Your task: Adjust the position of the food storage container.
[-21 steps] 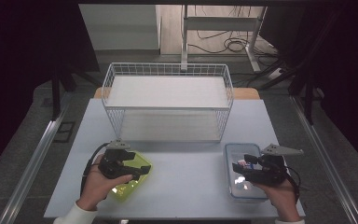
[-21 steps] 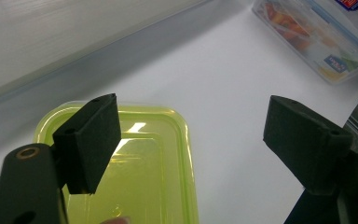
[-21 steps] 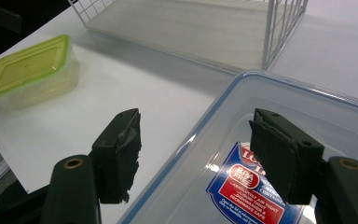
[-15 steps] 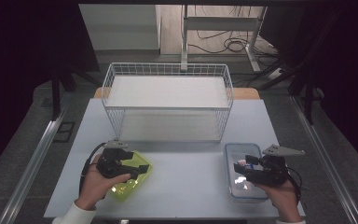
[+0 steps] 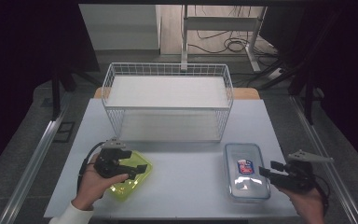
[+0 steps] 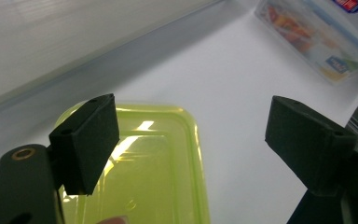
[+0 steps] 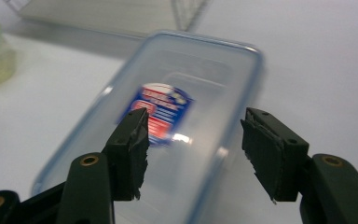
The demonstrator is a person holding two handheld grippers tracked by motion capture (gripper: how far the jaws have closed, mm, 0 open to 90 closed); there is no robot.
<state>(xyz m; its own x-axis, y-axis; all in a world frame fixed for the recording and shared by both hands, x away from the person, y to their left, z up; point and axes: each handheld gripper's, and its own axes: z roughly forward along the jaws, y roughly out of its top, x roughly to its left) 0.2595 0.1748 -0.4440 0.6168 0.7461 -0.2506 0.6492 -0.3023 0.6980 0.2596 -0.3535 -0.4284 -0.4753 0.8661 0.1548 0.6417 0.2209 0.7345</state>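
A yellow-green lidded container (image 5: 131, 181) lies on the white table at the front left. My left gripper (image 5: 142, 169) hovers over it, open; in the left gripper view its jaws (image 6: 191, 140) stand wide apart above the green lid (image 6: 158, 158). A clear lidded container with a blue rim and a red-and-blue label (image 5: 245, 170) lies at the front right. My right gripper (image 5: 265, 171) is at that container's right edge, open. In the right gripper view its jaws (image 7: 193, 140) frame the clear lid (image 7: 186, 79) with nothing between them.
A white wire basket (image 5: 168, 74) stands across the back middle of the table, behind both containers. Bare table top (image 5: 189, 175) lies between the two containers. The table's edges run close to both hands at the front.
My right gripper has drawn back to the right, from over the clear container's lid to its right edge. The left gripper has hardly moved.
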